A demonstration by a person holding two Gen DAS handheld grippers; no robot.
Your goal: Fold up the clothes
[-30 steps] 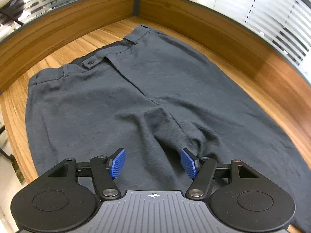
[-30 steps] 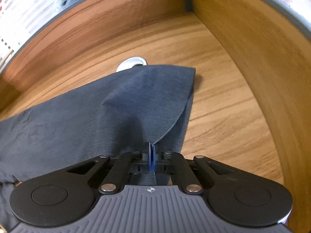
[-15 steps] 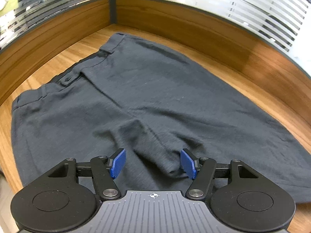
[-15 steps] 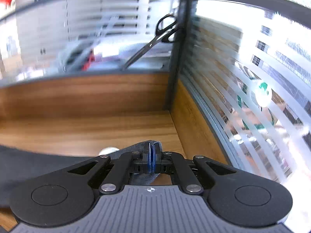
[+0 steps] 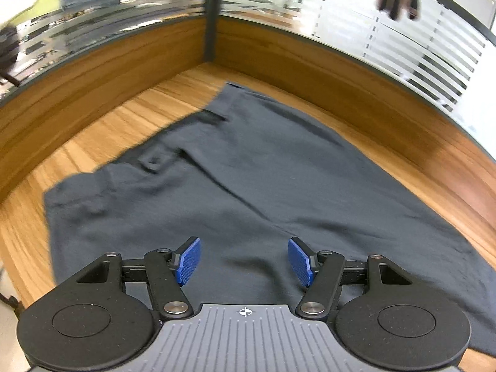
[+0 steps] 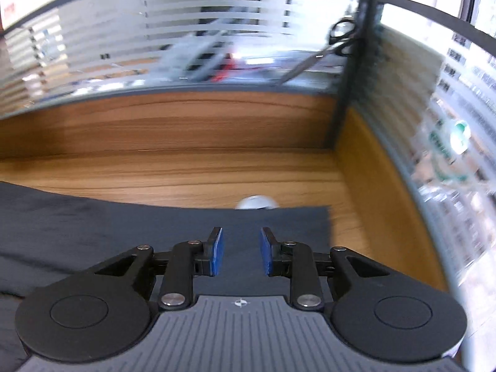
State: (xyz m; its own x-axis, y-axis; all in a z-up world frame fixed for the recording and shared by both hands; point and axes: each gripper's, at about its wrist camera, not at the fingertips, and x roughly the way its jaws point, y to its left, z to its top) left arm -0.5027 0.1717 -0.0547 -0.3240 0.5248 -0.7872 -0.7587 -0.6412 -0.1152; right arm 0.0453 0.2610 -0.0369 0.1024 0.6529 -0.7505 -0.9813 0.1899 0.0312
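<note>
My left gripper [image 5: 244, 260] hangs released, blue pads wide apart, over the crotch of the dark trousers [image 5: 263, 179], which lie spread flat on the wooden desk [image 5: 130, 117] with the waistband toward the far corner. My right gripper [image 6: 238, 255] is also released, empty, above the leg's hem edge [image 6: 322, 214]. I see bare wood between cloth and the partition walls [image 6: 173, 121] on both sides.

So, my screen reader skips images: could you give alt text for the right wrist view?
The right gripper, open, hovers over the flat hem of dark grey trousers on a wooden desk. A round silver fitting peeks out behind the hem.
</note>
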